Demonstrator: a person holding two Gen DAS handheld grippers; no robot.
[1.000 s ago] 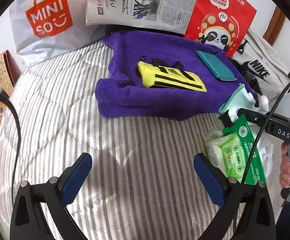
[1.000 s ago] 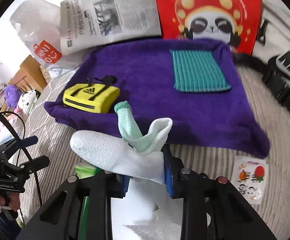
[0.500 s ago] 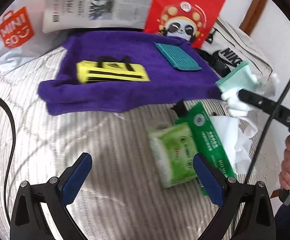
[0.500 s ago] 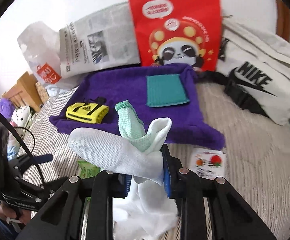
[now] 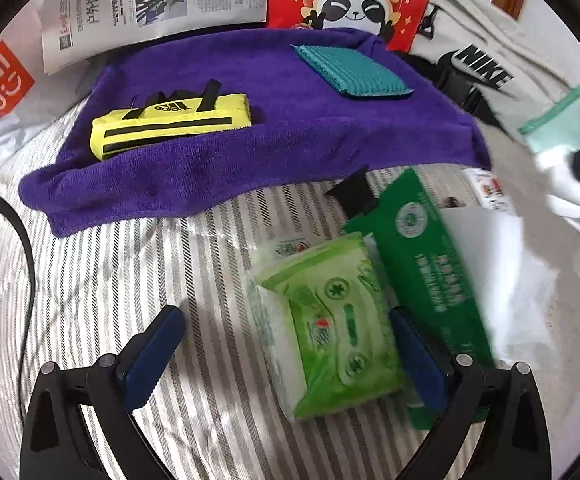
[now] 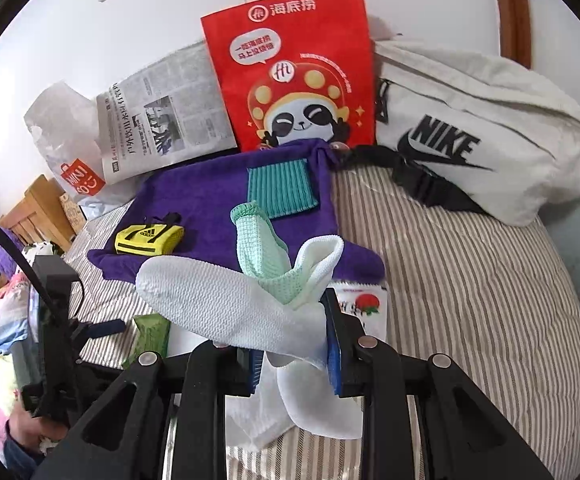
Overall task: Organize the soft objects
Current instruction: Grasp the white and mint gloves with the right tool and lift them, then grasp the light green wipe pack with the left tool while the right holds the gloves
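Observation:
My left gripper [image 5: 286,354] is open, its jaws on either side of a light green tissue pack [image 5: 325,322] lying on the striped bed, not touching it. A dark green pack [image 5: 425,272] lies just right of it. My right gripper [image 6: 291,344] is shut on a white and mint sock [image 6: 230,300] and holds it above the bed; the sock also shows in the left wrist view [image 5: 561,148]. A purple towel [image 5: 282,120] carries a yellow Adidas pouch [image 5: 170,124] and a teal knitted cloth [image 5: 353,72].
Along the wall stand a newspaper [image 6: 166,120], a red panda paper bag [image 6: 293,76], a Miniso bag [image 6: 78,168] and a white Nike waist bag [image 6: 469,132]. A white sheet [image 5: 505,264] and a small sticker pack [image 6: 363,304] lie on the striped bed [image 6: 469,280].
My left gripper has moved right and forward until the light green tissue pack sits between its open jaws. My right gripper has pulled back and up with the sock.

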